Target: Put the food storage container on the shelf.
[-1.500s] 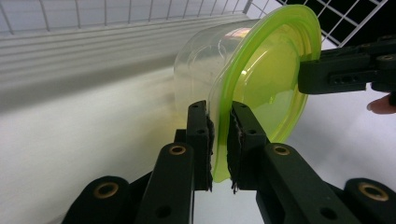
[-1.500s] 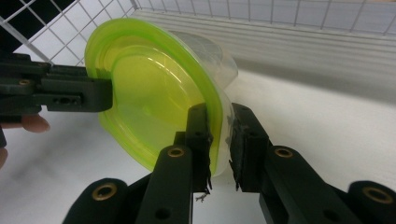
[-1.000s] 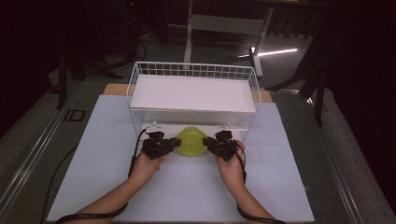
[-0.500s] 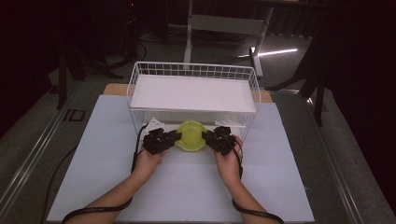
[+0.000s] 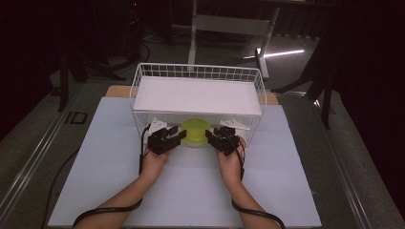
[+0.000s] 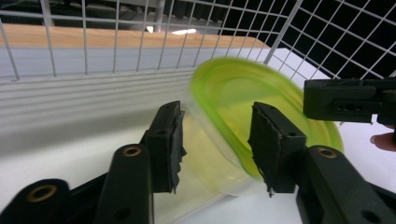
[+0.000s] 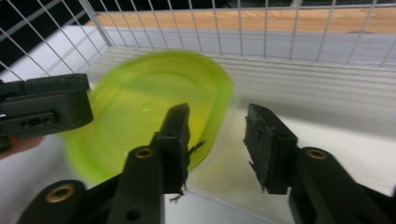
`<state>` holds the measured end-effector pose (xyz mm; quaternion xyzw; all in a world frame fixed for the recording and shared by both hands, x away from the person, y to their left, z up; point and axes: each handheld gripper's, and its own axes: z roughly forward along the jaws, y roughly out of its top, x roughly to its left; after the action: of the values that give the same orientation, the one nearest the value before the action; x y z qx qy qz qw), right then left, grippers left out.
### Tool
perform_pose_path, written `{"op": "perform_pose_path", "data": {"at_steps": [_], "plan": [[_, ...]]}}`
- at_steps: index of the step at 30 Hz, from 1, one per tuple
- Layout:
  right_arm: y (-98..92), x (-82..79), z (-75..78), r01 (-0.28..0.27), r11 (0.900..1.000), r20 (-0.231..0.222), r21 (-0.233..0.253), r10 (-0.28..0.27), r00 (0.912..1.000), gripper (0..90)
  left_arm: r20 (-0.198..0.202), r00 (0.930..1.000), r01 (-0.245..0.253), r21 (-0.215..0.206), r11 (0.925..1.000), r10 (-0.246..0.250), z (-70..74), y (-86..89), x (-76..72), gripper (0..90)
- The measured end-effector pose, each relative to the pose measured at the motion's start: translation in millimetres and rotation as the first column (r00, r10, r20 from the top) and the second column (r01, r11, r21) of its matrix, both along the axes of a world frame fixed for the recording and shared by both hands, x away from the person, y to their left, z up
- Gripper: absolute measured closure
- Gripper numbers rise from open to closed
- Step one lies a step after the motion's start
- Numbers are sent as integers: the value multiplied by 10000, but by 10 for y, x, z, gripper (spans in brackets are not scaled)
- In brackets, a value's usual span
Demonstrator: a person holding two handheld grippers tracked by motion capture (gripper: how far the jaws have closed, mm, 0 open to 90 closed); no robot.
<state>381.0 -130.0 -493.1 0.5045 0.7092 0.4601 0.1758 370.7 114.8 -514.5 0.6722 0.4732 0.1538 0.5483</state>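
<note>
While both tongs sit mid-frame, the left tongs and right tongs (jaws spread) straddle the green-lidded container under the wire basket.

The letters "ID" are showing in dark print on the grey floor left of the table.
</note>
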Motion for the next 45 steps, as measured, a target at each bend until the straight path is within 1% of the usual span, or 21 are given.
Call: {"op": "perform_pose_path", "data": {"at_steps": [2,7,8,12,18,19,20,22,25,26,28,30,32,33,35,38,40,41,42,43,45], "plan": [[12,-13,6,-78,10000,51,-4,78,10000,573,-35,10000,13,-215,9998,-14,13,28,-5,546],[37,-83,65,-267,9995,357,-185,273,9990,557,-11,10000,83,-226,9997,-83,36,68,-68,546],[39,-96,75,-282,9994,337,-189,289,9990,554,-66,9998,170,-237,9996,-172,45,74,-91,546],[30,-183,126,-385,9992,401,-110,389,9984,550,20,9992,402,-102,9991,-402,88,103,-196,536],[11,-336,136,-677,9976,234,-142,680,9974,547,162,9985,534,-113,9985,-532,165,214,-383,536],[6,-365,131,-740,9972,184,-117,742,9971,550,215,9980,591,-71,9982,-590,174,231,-422,532],[4,-391,126,-782,9968,66,-154,783,9969,549,310,9971,690,131,9975,-693,183,253,-468,524],[3,-443,120,-918,9952,-1,-325,918,9958,542,366,9958,825,237,9963,-833,188,292,-538,524],[5,-490,107,-909,9933,100,-716,918,9957,532,234,9943,1038,177,9944,-1042,171,344,-630,525],[4,-497,97,-916,9923,109,-837,928,9956,532,184,9936,1106,317,9934,-1112,159,355,-664,525],[-5,-503,70,-840,9930,2,-831,843,9964,532,97,9929,1184,339,9924,-1188,131,384,-730,525],[-11,-507,50,-855,9935,-84,-756,851,9963,536,-189,9923,1223,136,9924,-1221,114,429,-782,524],[-5,-526,28,-860,9930,-86,-811,856,9963,543,-247,9916,1274,53,9918,-1273,109,463,-823,517],[1,-532,19,-876,9925,-92,-857,871,9962,546,-249,9916,1274,116,9918,-1271,110,481,-848,482],[26,-555,-5,-962,9907,-104,-964,956,9954,566,-339,9905,1336,179,9909,-1329,108,515,-894,470],[63,-570,-39,-1061,9882,-158,-1102,1050,9943,585,-489,9905,1305,452,9904,-1283,109,524,-941,401],[96,-575,-61,-1127,9867,-227,-1170,1108,9936,606,-614,9895,1358,904,9866,-1306,98,504,-969,339],[113,-576,-72,-1131,9857,-222,-1252,1111,9936,607,-555,9889,1420,835,9863,-1377,87,510,-987,272],[128,-580,-81,-1128,9857,-210,-1252,1111,9936,626,-607,9848,1665,631,9840,-1628,73,517,-996,215],[140,-578,-89,-1189,9848,-256,-1267,1166,9929,639,-678,9838,1700,579,9837,-1660,65,514,-999,162],[163,-582,-103,-1231,9845,-303,-1251,1202,9923,661,-644,9872,1500,675,9864,-1458,38,507,-1025,149]]}}
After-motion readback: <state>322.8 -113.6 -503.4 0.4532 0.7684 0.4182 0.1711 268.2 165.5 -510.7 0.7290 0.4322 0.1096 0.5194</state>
